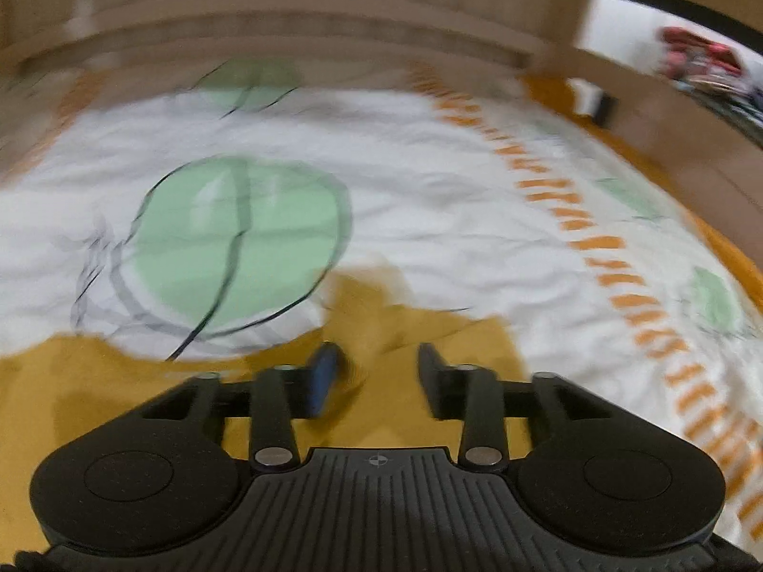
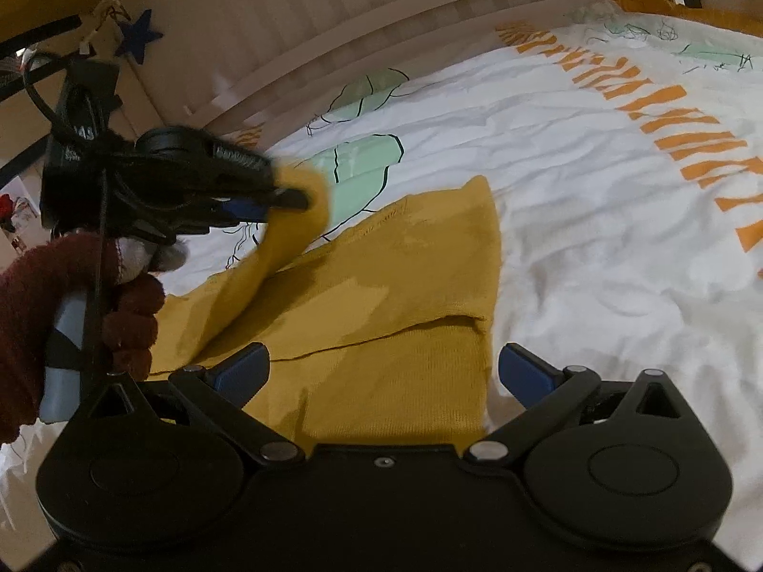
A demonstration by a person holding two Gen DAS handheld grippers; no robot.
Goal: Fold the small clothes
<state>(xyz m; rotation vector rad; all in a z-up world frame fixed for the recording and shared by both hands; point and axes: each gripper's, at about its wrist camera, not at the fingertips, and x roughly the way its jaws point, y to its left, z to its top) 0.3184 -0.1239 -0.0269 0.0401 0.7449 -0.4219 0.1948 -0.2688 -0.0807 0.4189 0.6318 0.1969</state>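
A mustard-yellow knitted garment (image 2: pixel 405 276) lies partly folded on a white bed cover (image 2: pixel 596 248). My right gripper (image 2: pixel 381 367) hovers low over its near edge, blue pads wide apart, nothing between them. My left gripper (image 2: pixel 295 198) is at the left in the right wrist view, where a strip of the garment rises to its fingertips, blurred. In the left wrist view the left gripper (image 1: pixel 379 367) has its fingers apart above the yellow garment (image 1: pixel 143 391), and no cloth is pinched between them.
The bed cover (image 1: pixel 429 190) is printed with green shapes and a row of orange marks. A slatted wooden board (image 2: pixel 381 14) runs along the far side of the bed. A hand in a dark red knitted sleeve (image 2: pixel 28 324) holds the left gripper's handle. A blue star (image 2: pixel 136 38) hangs at upper left.
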